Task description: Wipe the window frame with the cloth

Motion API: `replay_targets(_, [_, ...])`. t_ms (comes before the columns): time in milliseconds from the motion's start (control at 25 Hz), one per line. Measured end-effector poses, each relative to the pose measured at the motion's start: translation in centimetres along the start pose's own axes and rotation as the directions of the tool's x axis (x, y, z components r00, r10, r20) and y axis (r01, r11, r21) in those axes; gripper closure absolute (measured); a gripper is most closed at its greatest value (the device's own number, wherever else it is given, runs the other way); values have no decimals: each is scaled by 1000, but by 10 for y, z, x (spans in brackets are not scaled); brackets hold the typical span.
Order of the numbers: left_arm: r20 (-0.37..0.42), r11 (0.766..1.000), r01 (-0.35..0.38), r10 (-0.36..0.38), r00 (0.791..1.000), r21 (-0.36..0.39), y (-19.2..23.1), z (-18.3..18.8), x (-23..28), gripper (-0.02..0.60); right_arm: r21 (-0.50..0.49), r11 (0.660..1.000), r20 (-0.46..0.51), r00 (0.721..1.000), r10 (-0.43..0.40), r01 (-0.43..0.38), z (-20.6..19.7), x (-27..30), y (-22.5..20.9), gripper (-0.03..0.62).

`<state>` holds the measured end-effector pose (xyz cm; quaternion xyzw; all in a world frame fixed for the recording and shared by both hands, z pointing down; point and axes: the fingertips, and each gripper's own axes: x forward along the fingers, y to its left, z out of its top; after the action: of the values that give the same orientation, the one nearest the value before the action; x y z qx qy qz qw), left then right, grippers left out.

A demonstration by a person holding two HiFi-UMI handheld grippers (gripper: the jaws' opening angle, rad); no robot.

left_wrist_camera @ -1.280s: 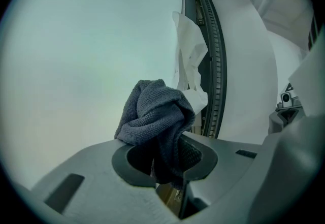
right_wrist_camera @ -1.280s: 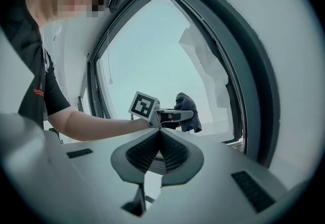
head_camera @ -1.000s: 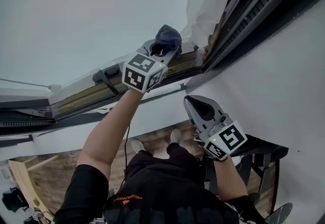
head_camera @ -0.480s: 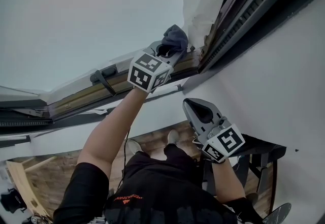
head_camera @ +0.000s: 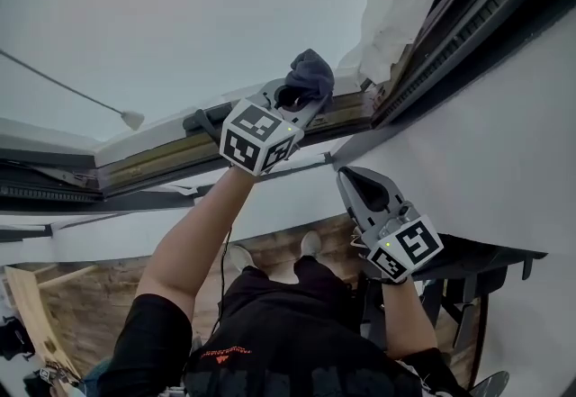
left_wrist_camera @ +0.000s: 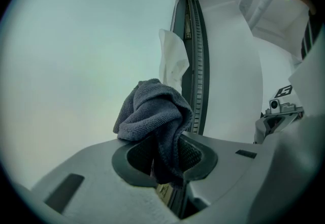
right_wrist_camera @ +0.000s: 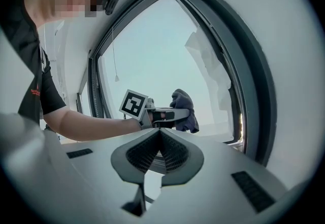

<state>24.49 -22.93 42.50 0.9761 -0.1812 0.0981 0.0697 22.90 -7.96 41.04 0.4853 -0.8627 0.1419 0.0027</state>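
Pale window glass (head_camera: 180, 17) fills the background, with the window frame (head_camera: 153, 159) running beneath it. Soft, light and limp, the dark grey cloth (head_camera: 308, 73) will likely bunch and drape wherever gripped, so a pinch on a thick fold suits best. The left claw (head_camera: 301, 100) has it so, jaws clamped on a fold, the wad at the frame's upper edge. Lower down, the right claw (head_camera: 357, 179) is closed on nothing.

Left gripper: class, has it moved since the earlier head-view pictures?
Yes. The left gripper, shut on the cloth, has slid left along the frame, away from the white sheet, toward the handle.
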Motion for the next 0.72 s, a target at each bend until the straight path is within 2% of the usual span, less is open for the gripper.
replay_targets(400, [57,994,-108,109,992,-21,34,3,-109,485,-62,997,2,999,46,-45,17,34,48,591])
replay_targets(720, [71,975,-212,216,974,-60,66,-12,-204,485,-106,989,-15,995,99,-100,20,68,100,591])
